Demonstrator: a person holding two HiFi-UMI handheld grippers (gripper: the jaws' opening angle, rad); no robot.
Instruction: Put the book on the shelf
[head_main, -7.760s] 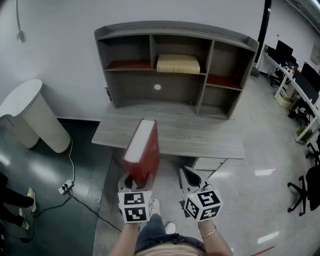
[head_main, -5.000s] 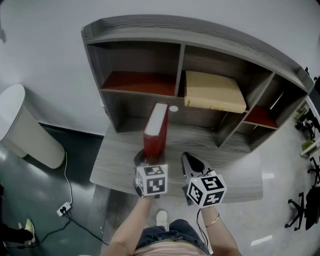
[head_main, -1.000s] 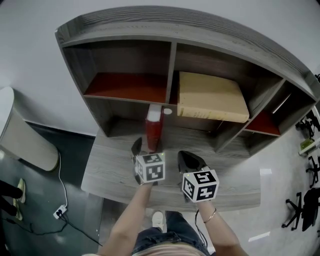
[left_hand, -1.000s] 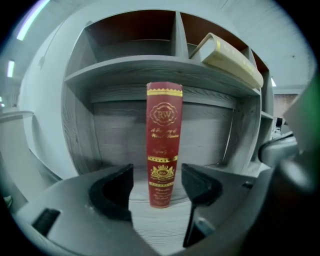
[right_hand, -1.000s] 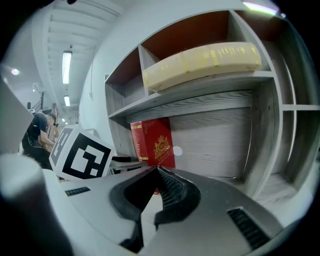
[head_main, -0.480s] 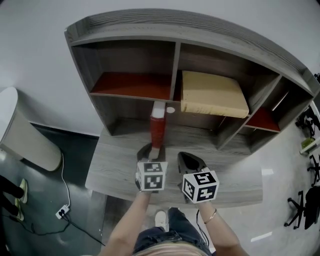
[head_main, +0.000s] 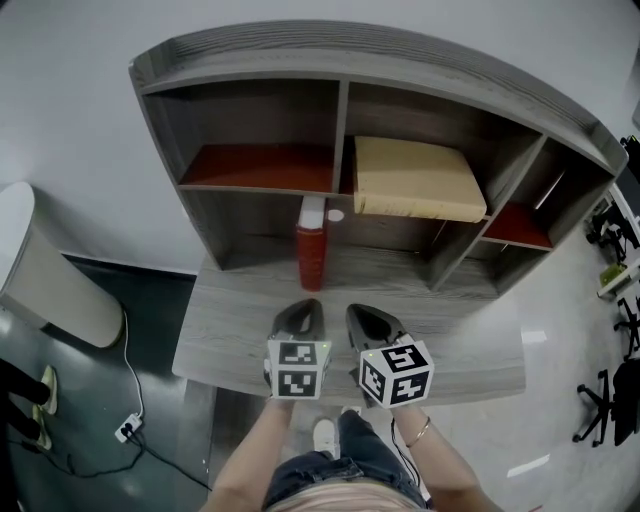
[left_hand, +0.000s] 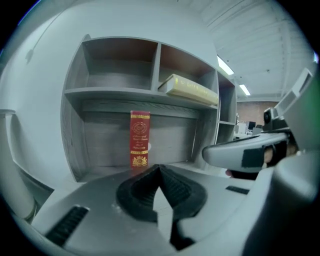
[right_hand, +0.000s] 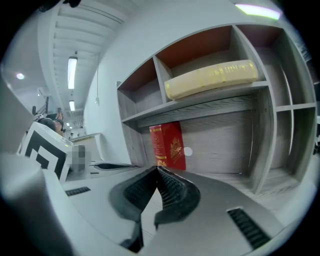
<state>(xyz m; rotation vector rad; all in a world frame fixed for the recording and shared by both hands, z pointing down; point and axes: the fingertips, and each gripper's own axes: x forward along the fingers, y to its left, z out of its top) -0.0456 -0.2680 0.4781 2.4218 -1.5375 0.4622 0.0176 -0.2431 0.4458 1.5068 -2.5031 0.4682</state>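
Note:
A red book (head_main: 311, 252) with gold print stands upright on the grey desk (head_main: 230, 320), in the wide bay under the shelf unit (head_main: 340, 60). Its spine (left_hand: 139, 138) faces me in the left gripper view, and it shows again as the red book (right_hand: 168, 146) in the right gripper view. My left gripper (head_main: 302, 312) hangs over the desk a short way in front of the book, shut and empty. Just to its right, my right gripper (head_main: 362, 320) is shut too, with nothing between its fingertips.
A thick beige book (head_main: 417, 179) lies flat in the upper middle compartment. Red-lined shelves (head_main: 258, 167) flank it left and right. A white rounded cabinet (head_main: 45, 270) stands on the floor to the left, with a power strip (head_main: 129, 428) and cable. Office chairs (head_main: 610, 400) are at right.
My left gripper has let go of the red book, pulled back toward me and closed its jaws. The book stays standing under the shelf. The right gripper has barely moved.

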